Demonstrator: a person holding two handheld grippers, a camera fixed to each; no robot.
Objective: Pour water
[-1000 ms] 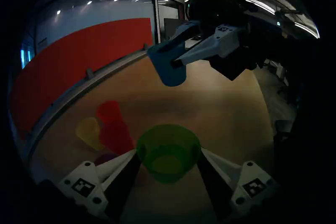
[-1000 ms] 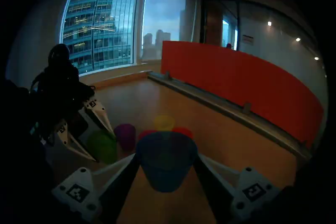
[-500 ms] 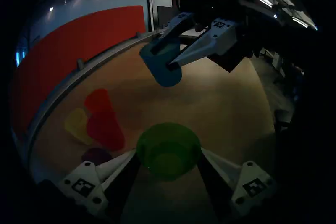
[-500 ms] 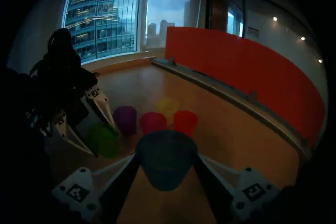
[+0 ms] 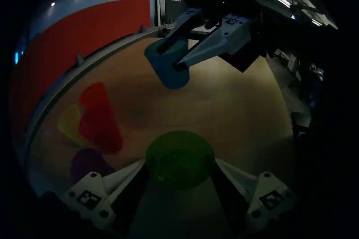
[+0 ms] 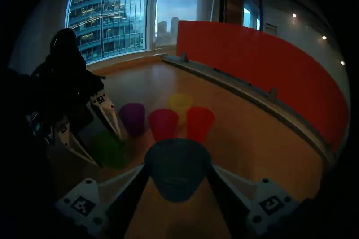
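Two cups held, one per gripper. For the left gripper (image 5: 180,163): fingers closed snug on both sides of a green cup (image 5: 180,157), down near the wooden counter (image 5: 233,104). Standing in a bunch, left to right: purple cup (image 6: 133,118), pinkish-red cup (image 6: 163,123), yellow cup (image 6: 180,103) a bit behind, orange-red cup (image 6: 199,123). For the right gripper (image 6: 178,167): closed on a blue cup (image 6: 177,177), raised above the counter, well apart from the green cup.

Dark green cup (image 5: 180,160), blue cup (image 6: 177,174), purple cup (image 6: 133,118), yellow cup (image 6: 180,102), red wall (image 6: 269,73)
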